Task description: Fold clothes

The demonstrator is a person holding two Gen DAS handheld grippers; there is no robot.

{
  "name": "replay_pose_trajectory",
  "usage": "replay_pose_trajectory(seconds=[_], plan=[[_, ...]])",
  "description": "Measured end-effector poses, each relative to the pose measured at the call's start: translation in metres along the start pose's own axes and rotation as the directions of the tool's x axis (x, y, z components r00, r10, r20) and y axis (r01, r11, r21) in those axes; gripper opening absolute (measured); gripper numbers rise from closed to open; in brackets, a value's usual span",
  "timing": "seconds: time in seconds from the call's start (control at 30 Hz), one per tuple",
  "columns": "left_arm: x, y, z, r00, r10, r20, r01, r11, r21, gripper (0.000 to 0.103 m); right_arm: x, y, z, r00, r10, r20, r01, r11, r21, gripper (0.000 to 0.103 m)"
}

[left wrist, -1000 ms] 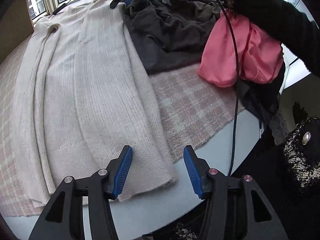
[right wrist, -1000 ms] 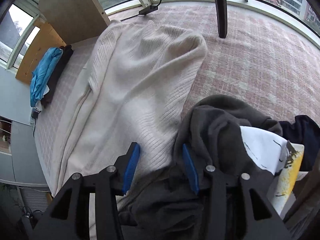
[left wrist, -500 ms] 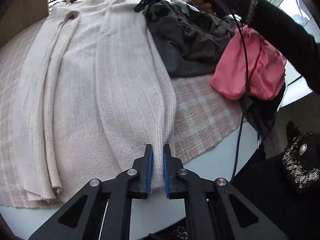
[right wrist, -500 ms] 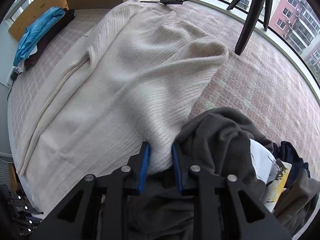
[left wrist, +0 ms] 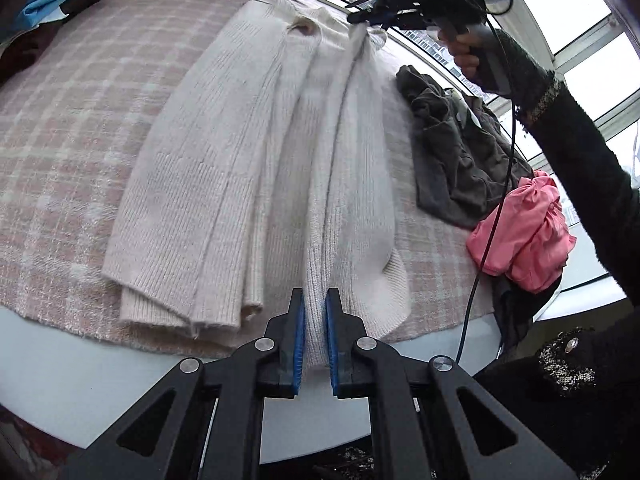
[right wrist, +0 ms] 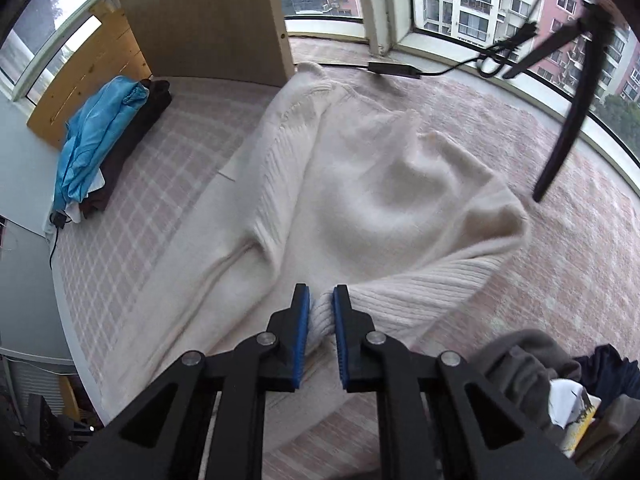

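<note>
Both claws have just closed on the cream ribbed knit sweater (left wrist: 256, 168) lying on the pink-checked cloth-covered table (left wrist: 80, 128), left claw (left wrist: 315, 320) clamping its hem, right claw (right wrist: 321, 316) its upper edge, so the side now lifts inward, starting the fold.

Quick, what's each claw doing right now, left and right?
Left claw: closed on the hem edge of the cream sweater.
Right claw: just closed further, pinching a bunched fold of the same sweater near its top.
</note>
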State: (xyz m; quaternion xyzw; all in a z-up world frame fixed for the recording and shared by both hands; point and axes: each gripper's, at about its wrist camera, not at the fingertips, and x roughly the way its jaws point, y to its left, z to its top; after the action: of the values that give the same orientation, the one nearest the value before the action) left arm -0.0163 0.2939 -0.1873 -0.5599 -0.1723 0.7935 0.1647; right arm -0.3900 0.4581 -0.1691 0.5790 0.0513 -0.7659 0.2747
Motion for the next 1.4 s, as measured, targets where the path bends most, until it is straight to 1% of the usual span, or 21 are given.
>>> replay_pose_trajectory(seconds=[0.07,0.13,0.2,0.33,0.4,0.47,0.57,0.6,0.67,0.7,0.73,0.87,0.93,0.97,1.0,1.03,1.07,1.2,1.3,1.37,1.4], plan=[[0.001,0.004,-0.002,1.0,0.003,-0.005,-0.003,1.0,-0.016,0.009,0.021,0.017,0.018,0.999,0.036,-0.016,-0.036,0.999,-0.019,0.013],[-0.001,0.008,-0.002,1.0,0.003,-0.003,-0.003,0.999,-0.034,0.009,0.035,0.028,0.028,0.996,0.07,-0.054,-0.07,0.998,0.002,0.016],[-0.007,0.012,0.0,1.0,0.019,-0.007,-0.019,0.999,-0.027,0.01,0.028,0.028,0.03,0.997,0.053,-0.055,-0.051,0.998,0.041,0.034],[-0.016,0.019,0.003,0.998,0.057,-0.036,-0.057,0.998,0.004,0.013,-0.024,0.033,-0.013,0.993,0.105,0.049,-0.103,0.993,-0.05,0.035],[-0.025,0.021,0.005,0.996,0.08,-0.04,-0.079,0.997,0.025,0.015,-0.043,0.035,-0.058,0.981,0.183,0.059,-0.179,0.982,-0.067,0.035],[-0.035,0.023,0.009,0.995,0.09,-0.038,-0.089,0.995,0.043,0.024,-0.053,0.039,-0.111,0.969,0.24,0.06,-0.234,0.968,-0.086,0.035],[-0.044,0.019,0.022,0.996,0.07,-0.05,-0.066,0.994,0.086,0.032,-0.053,0.066,-0.195,0.967,0.254,0.029,-0.25,0.963,-0.098,0.035],[-0.045,0.015,0.027,0.997,0.057,-0.057,-0.051,0.993,0.106,0.034,-0.053,0.077,-0.219,0.973,0.228,0.03,-0.224,0.969,-0.106,0.035],[-0.041,0.004,0.038,0.997,0.03,-0.076,-0.017,0.985,0.174,0.042,-0.051,0.101,-0.263,0.983,0.181,0.037,-0.174,0.976,-0.134,0.035],[-0.035,-0.003,0.045,0.995,0.039,-0.088,-0.019,0.976,0.218,0.045,-0.048,0.112,-0.279,0.985,0.167,0.046,-0.158,0.974,-0.16,0.035],[-0.025,-0.01,0.053,0.993,0.057,-0.105,-0.028,0.966,0.256,0.048,-0.045,0.122,-0.29,0.986,0.153,0.061,-0.141,0.975,-0.17,0.035],[0.023,-0.028,0.079,0.978,0.077,-0.196,0.002,0.929,0.371,0.046,-0.036,0.153,-0.322,0.989,0.093,0.117,-0.068,0.978,-0.196,0.035],[0.046,-0.03,0.086,0.967,0.078,-0.244,0.029,0.914,0.405,0.039,-0.029,0.161,-0.33,0.99,0.037,0.138,-0.008,0.979,-0.206,0.035],[0.051,-0.03,0.087,0.965,0.071,-0.253,0.044,0.905,0.422,0.031,-0.026,0.163,-0.332,0.99,0.008,0.143,0.02,0.98,-0.199,0.035],[0.05,-0.03,0.089,0.966,0.062,-0.251,0.057,0.897,0.439,0.028,-0.023,0.164,-0.334,0.989,-0.006,0.15,0.036,0.979,-0.2,0.035],[0.049,-0.029,0.092,0.966,0.054,-0.251,0.066,0.893,0.446,0.017,-0.021,0.165,-0.335,0.987,-0.02,0.157,0.052,0.978,-0.2,0.035],[0.046,-0.025,0.095,0.966,0.048,-0.254,0.071,0.896,0.438,0.01,-0.019,0.168,-0.335,0.985,-0.04,0.166,0.076,0.974,-0.215,0.035],[0.033,-0.012,0.109,0.967,0.012,-0.253,0.094,0.911,0.402,0.007,-0.013,0.182,-0.332,0.973,-0.098,0.207,0.152,0.952,-0.266,0.035],[0.03,-0.011,0.11,0.97,0.03,-0.241,0.077,0.902,0.425,0.007,-0.006,0.19,-0.329,0.967,-0.124,0.222,0.189,0.934,-0.304,0.035],[0.031,-0.011,0.111,0.968,0.019,-0.25,0.091,0.903,0.421,0.007,-0.002,0.194,-0.326,0.961,-0.136,0.239,0.211,0.922,-0.324,0.035],[0.031,-0.011,0.112,0.968,0.014,-0.252,0.096,0.903,0.419,0.007,-0.001,0.196,-0.324,0.962,-0.12,0.244,0.199,0.923,-0.328,0.035]])
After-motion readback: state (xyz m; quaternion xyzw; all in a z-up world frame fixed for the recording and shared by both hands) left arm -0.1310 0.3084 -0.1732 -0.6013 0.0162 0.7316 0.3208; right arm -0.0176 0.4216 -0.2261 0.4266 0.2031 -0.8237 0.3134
